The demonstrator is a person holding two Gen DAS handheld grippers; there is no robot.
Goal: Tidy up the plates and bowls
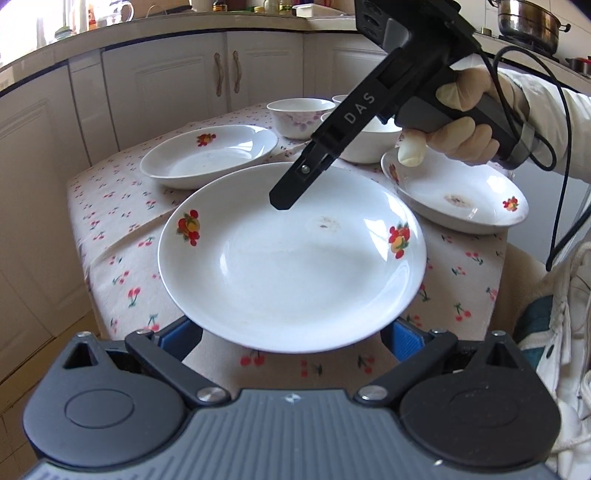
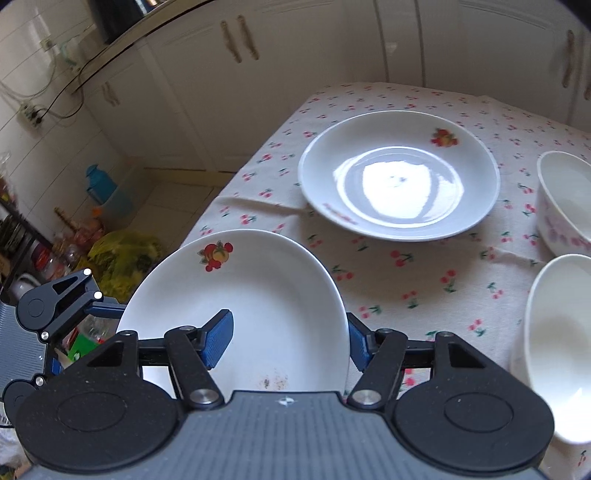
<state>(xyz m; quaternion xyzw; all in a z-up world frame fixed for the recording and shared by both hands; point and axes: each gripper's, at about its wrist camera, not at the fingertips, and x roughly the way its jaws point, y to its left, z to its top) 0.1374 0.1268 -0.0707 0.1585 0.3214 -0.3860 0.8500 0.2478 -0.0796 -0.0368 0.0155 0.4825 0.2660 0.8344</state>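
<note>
Left wrist view. Left tongs point(image 1: 293, 338) at 6 o'clock, blades wide apart. The near rim of the big fruit-print plate point(image 1: 291, 266) lies between them and covers the inner edges of both blue pads; cannot tell if the pads press on it. The plate fills the centre, over the cherry-print table point(image 1: 118, 236). Brown smear on the plate at 1 o'clock from its middle.

Right tongs point(image 1: 282, 199) come in from 1 o'clock, held by a gloved hand point(image 1: 461, 125), tip at the plate's far rim. Only one blade is clear from this side.

Second plate point(image 1: 208, 155) at 11 o'clock, third plate point(image 1: 458, 192) at 2 o'clock. Both are flat on the table. Floral bowl point(image 1: 299, 114) and plain bowl point(image 1: 369, 144) at 12 o'clock, behind the right tongs. Steel pot point(image 1: 528, 22) on the counter, far 1 o'clock.

Right wrist view. Right tongs at 6 o'clock stand open. The left pad point(image 2: 218, 339) hangs over the inside of the big plate point(image 2: 258, 288). The right pad point(image 2: 358, 347) sits just outside its rim. The plate's left part shows past the table edge; cannot tell if it rests or is lifted.

Left tongs at 9 o'clock, one blue blade reaching the plate's left rim. Second plate at 1 o'clock, well apart. Floral bowl at 3 o'clock, plain bowl at 4 o'clock.
</note>
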